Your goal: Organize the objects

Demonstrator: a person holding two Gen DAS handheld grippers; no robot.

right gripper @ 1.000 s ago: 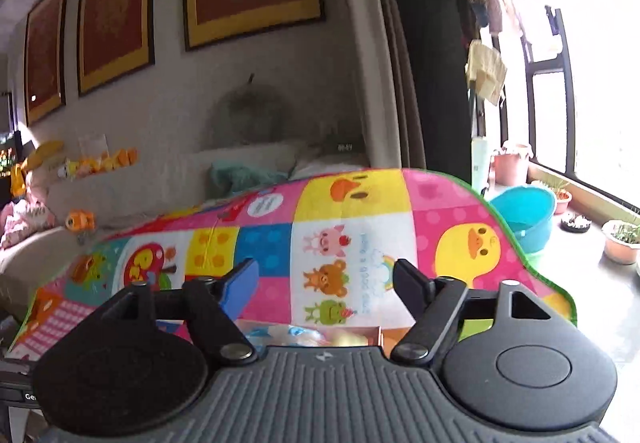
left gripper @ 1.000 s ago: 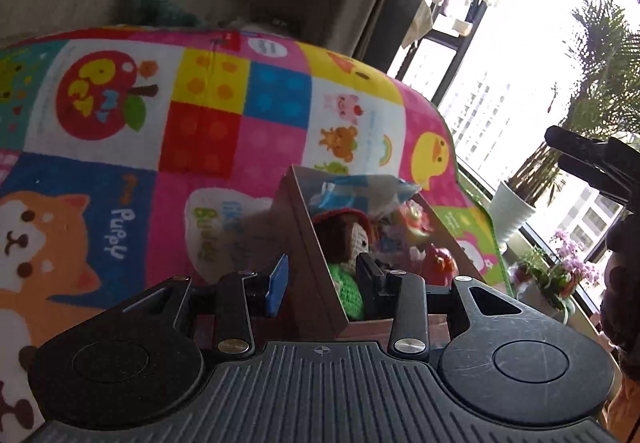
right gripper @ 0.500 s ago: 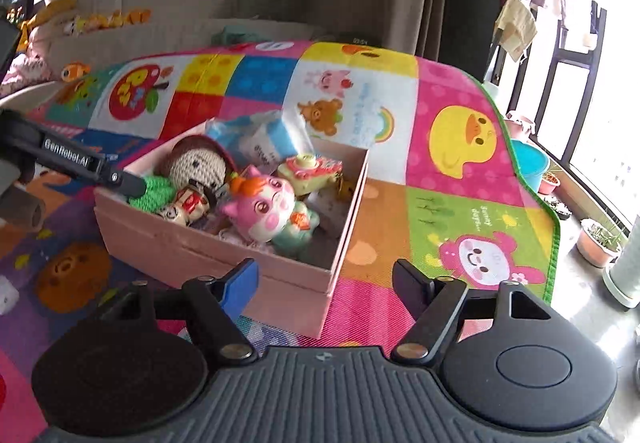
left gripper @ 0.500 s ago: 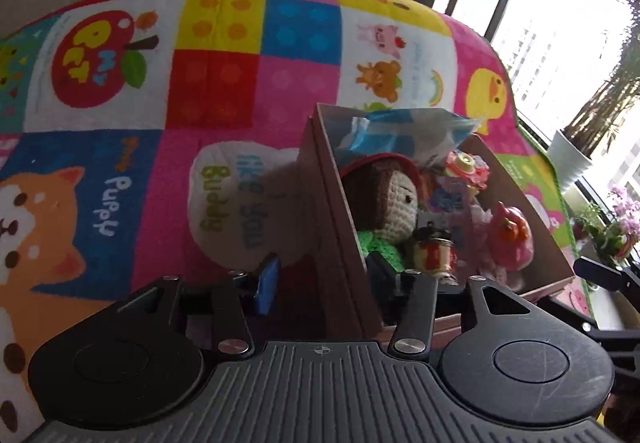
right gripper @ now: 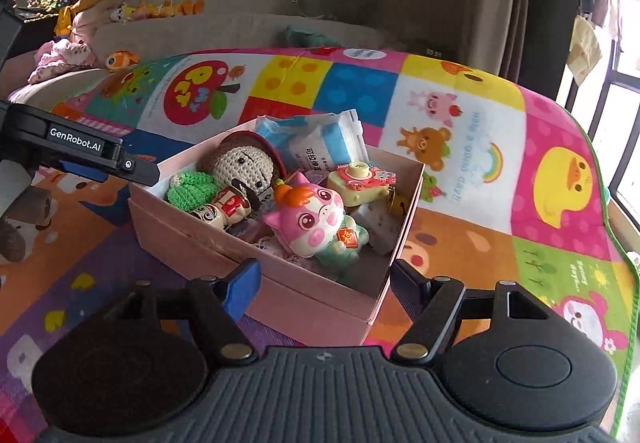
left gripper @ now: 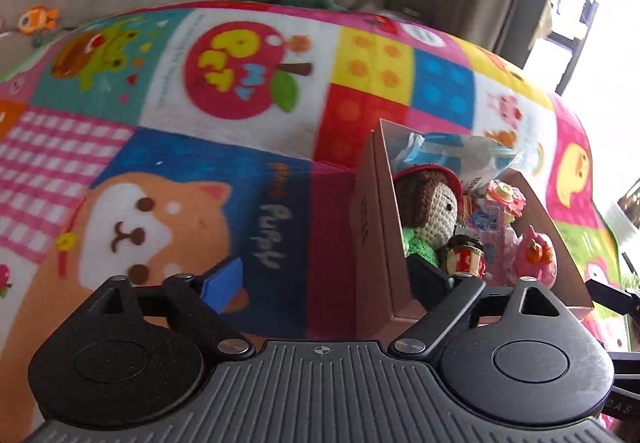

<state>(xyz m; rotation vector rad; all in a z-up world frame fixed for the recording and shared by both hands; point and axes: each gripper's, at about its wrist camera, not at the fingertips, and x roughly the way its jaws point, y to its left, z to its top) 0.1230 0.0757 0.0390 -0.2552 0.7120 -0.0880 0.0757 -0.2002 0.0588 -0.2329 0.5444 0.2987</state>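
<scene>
A pink cardboard box (right gripper: pixel 208 239) sits on a colourful play mat (right gripper: pixel 480 179). It holds a crocheted doll (right gripper: pixel 244 167), a pink pig toy (right gripper: pixel 316 219), a yellow toy camera (right gripper: pixel 360 183), a small red-and-white figurine (right gripper: pixel 224 207) and a blue-white packet (right gripper: pixel 316 141). My left gripper (left gripper: pixel 326 279) is open and straddles the box's left wall (left gripper: pixel 374 239), one finger outside and one inside. My right gripper (right gripper: pixel 324 283) is open and empty, just in front of the box's near corner. The doll (left gripper: pixel 432 211) and pig (left gripper: pixel 534 259) also show in the left wrist view.
A beige sofa (right gripper: pixel 224 31) with plush toys (right gripper: pixel 92 15) stands behind the mat. A window (right gripper: pixel 624 131) is on the right. The left gripper body (right gripper: pixel 80 151) reaches in from the left in the right wrist view.
Both grippers have dropped down and closed in on the box. The left one has shifted so that its fingers straddle the box's left wall. The right one came from high above to the near corner.
</scene>
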